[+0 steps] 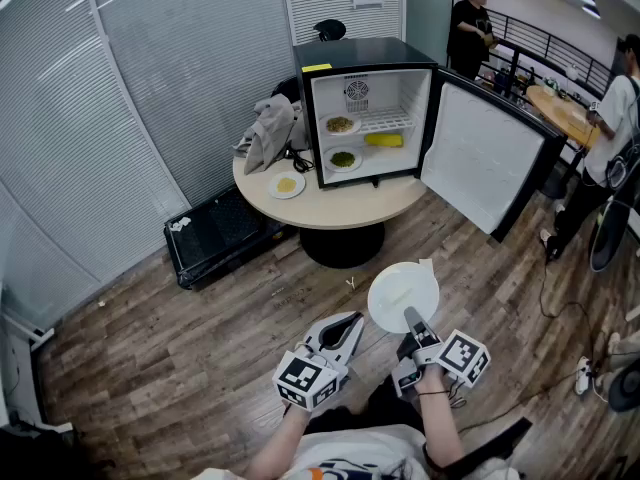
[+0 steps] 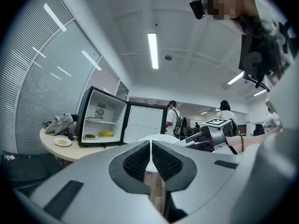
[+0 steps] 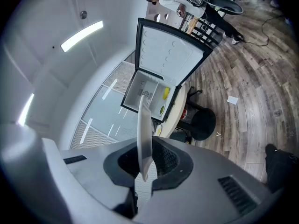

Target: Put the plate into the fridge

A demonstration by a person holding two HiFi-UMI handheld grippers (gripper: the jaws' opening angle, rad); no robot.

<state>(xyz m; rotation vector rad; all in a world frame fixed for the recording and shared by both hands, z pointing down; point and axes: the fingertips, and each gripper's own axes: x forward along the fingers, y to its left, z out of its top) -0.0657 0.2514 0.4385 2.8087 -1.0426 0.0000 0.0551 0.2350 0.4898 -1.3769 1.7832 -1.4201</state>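
Plate (image 1: 402, 296) in right gripper (image 1: 411, 319), seemingly by rim

Head view steeply down, both gripper views along jaws, fridge (image 1: 355, 53) in all three.

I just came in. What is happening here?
A person holds a gripper in each hand. The right gripper is shut on the rim of a white plate, which looks empty. The left gripper is shut and holds nothing. The small fridge stands on the round table ahead, its door open, with dishes of food inside. The plate is not yet in the fridge.
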